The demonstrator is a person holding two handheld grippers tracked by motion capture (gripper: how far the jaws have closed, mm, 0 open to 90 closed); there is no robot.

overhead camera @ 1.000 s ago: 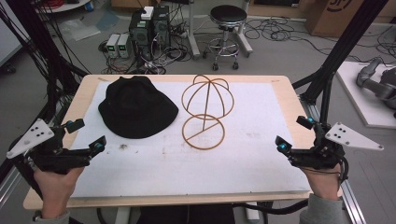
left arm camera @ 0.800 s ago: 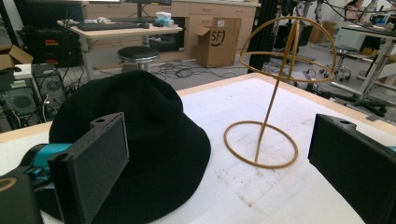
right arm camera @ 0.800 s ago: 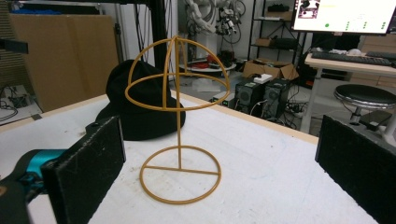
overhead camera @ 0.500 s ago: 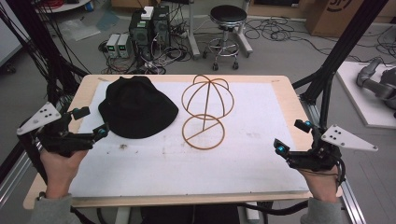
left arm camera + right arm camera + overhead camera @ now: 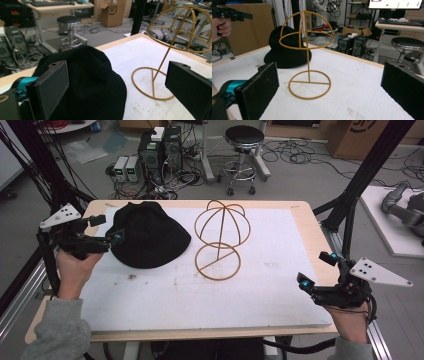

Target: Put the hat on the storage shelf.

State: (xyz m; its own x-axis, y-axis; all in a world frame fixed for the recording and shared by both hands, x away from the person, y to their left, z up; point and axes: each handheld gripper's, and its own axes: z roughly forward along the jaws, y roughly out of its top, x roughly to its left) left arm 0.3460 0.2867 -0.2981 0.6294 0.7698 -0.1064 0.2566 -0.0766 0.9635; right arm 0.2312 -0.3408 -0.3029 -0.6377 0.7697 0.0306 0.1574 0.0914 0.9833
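A black hat [image 5: 147, 233] [image 5: 92, 82] [image 5: 284, 53] lies flat on the white table top at the back left. To its right stands a golden wire hat stand [image 5: 221, 237] [image 5: 172, 47] [image 5: 308, 55], upright, with a ring base and a domed top. My left gripper [image 5: 106, 228] [image 5: 117, 92] hovers open at the hat's left edge, its jaws wide apart on either side of the brim. Near the table's right front corner my right gripper [image 5: 316, 270] [image 5: 329, 97] is open and holds nothing; it faces the stand from well away.
The white mat [image 5: 200, 295] covers a wooden table [image 5: 305, 215]. Behind the table are a black stool [image 5: 245, 142], computer boxes [image 5: 160, 147] and loose cables on the floor. Black frame posts [image 5: 360, 180] rise at the table's sides.
My left gripper has moved forward and to the right, from the near left corner up to the hat's left edge. The right gripper has barely shifted.
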